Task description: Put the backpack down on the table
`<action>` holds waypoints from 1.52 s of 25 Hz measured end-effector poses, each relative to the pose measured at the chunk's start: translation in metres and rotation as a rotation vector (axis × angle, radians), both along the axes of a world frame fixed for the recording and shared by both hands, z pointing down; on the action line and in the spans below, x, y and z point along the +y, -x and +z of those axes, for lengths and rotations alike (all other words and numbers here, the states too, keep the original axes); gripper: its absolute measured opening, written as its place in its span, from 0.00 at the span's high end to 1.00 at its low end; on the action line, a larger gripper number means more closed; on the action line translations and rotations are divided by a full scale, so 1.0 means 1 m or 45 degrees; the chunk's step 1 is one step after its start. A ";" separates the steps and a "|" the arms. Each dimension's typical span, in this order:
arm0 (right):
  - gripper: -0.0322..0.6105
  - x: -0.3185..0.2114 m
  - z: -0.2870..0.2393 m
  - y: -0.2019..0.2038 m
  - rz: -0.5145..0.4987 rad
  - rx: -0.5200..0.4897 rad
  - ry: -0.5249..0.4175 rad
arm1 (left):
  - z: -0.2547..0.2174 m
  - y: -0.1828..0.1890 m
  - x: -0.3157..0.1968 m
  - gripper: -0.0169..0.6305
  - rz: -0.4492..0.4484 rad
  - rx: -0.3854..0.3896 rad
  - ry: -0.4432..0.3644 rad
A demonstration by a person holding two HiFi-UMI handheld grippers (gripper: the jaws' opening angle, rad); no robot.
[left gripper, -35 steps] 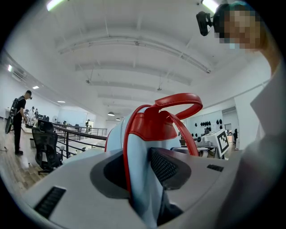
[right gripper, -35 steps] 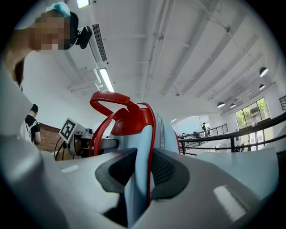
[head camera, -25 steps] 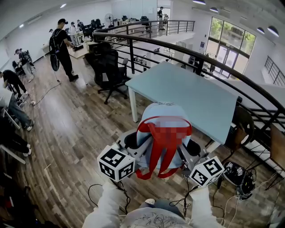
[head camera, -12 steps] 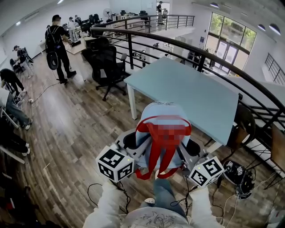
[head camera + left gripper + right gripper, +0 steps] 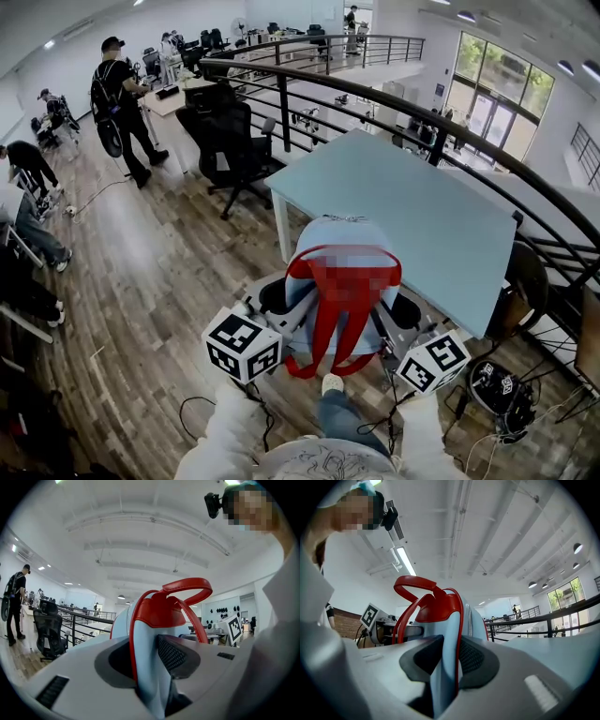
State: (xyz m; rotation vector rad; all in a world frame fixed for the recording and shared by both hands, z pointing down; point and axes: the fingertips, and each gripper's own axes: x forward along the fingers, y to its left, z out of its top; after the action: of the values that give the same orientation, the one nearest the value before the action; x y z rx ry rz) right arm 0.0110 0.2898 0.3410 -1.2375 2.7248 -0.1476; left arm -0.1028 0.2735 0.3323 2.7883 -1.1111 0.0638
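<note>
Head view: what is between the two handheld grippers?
A light-blue backpack with red straps. The left gripper and right gripper each clamp one side of it, close to the table. The head view shows this best.

A person in black (image 5: 120,108) is standing on the wooden floor (image 5: 159,281) near a black office chair (image 5: 228,141), a dark railing (image 5: 284,112) is curving behind them, and daylight is coming through tall windows (image 5: 506,89)
</note>
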 end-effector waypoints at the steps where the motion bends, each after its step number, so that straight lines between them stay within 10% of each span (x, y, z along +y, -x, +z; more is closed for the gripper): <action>1: 0.79 -0.013 -0.002 -0.003 -0.005 -0.002 0.000 | -0.002 -0.003 -0.012 0.75 -0.006 -0.002 -0.001; 38: 0.78 -0.371 0.014 -0.071 -0.074 0.001 0.031 | 0.016 -0.070 -0.364 0.75 -0.077 -0.004 0.050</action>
State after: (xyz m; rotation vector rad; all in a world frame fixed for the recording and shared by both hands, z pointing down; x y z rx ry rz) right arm 0.0819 -0.0808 0.3550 -1.1650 2.7691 -0.1870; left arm -0.0324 -0.0909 0.3482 2.7190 -1.1813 0.0824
